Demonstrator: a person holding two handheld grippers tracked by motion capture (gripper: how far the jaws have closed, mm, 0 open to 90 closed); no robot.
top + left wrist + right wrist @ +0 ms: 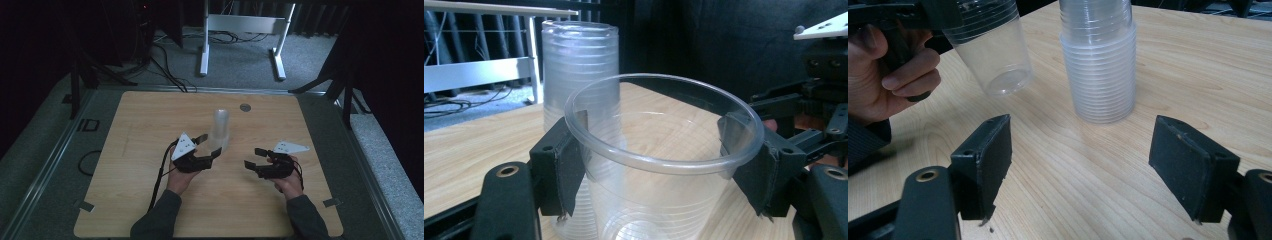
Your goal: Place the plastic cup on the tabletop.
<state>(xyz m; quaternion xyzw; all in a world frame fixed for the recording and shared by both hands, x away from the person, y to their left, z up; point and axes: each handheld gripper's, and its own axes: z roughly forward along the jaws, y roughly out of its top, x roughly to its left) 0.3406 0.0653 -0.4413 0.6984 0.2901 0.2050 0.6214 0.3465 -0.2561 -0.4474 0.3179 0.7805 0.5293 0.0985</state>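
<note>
A tall stack of clear plastic cups [221, 128] stands upright near the middle of the wooden table [140, 125]. My left gripper [210, 145] is just left of the stack, shut on a single clear cup [659, 150] with its pads against the sides below the rim. In the right gripper view that single cup [993, 50] hangs tilted, its base close above the wood, left of the stack [1100, 65]. My right gripper [1088, 165] stands open in front of the stack with nothing between its pads; in the high view the right gripper [254, 158] sits right of the stack.
A small grey disc [245, 107] is set in the table behind the stack. Beyond the far edge stand a white desk frame [240, 25] and floor cables [165, 65]. Bare wood [125, 200] lies toward the near edge.
</note>
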